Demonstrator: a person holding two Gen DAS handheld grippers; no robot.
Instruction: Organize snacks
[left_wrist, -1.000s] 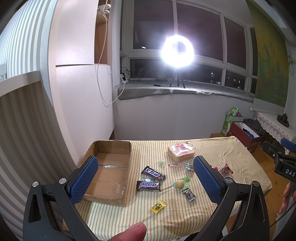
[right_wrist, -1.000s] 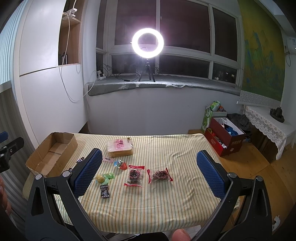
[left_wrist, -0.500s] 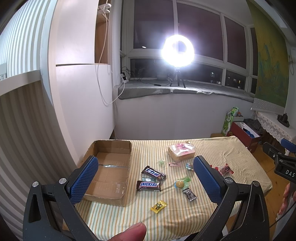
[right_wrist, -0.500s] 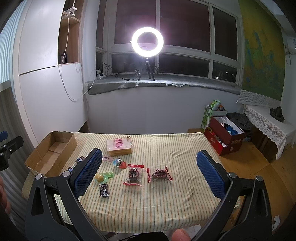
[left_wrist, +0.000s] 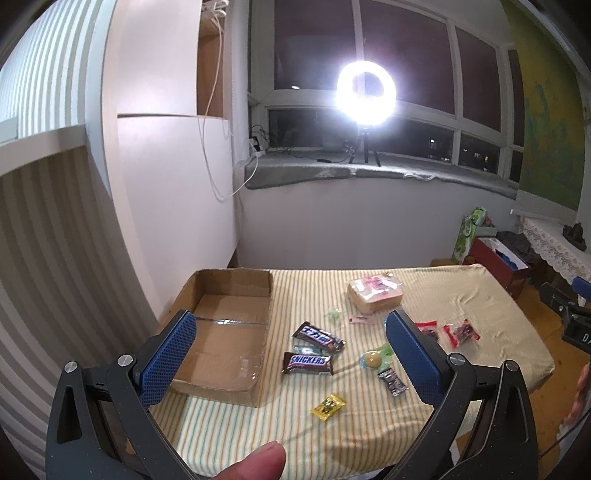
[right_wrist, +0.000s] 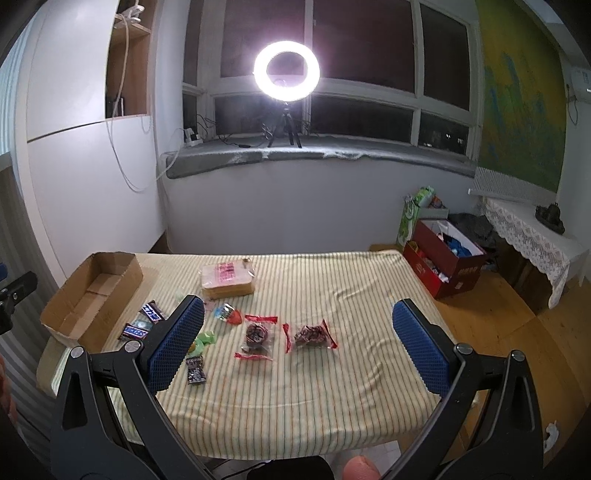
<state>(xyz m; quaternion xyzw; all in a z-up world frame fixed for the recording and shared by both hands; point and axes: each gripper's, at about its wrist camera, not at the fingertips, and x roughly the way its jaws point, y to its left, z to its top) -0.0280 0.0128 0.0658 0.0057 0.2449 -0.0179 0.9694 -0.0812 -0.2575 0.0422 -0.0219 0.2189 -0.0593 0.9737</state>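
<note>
An empty cardboard box (left_wrist: 225, 332) sits at the table's left edge; it also shows in the right wrist view (right_wrist: 92, 291). Loose snacks lie on the striped cloth: a Snickers bar (left_wrist: 307, 363), a second dark bar (left_wrist: 318, 336), a yellow candy (left_wrist: 328, 407), a pink-labelled pack (left_wrist: 375, 293), two red-edged packets (right_wrist: 257, 338) (right_wrist: 309, 336). My left gripper (left_wrist: 291, 360) is open and empty, held above the near table edge. My right gripper (right_wrist: 297, 345) is open and empty, above the table's near middle.
The table (right_wrist: 332, 280) carries a yellow striped cloth. A ring light (right_wrist: 286, 70) stands on the windowsill behind. A red box (right_wrist: 443, 262) and a green bag (right_wrist: 413, 216) stand on the floor at right. A white wall (left_wrist: 166, 206) lies left of the box.
Both grippers have drifted slightly; the right wrist view has tilted down a little toward the table. Nothing on the table has moved.
</note>
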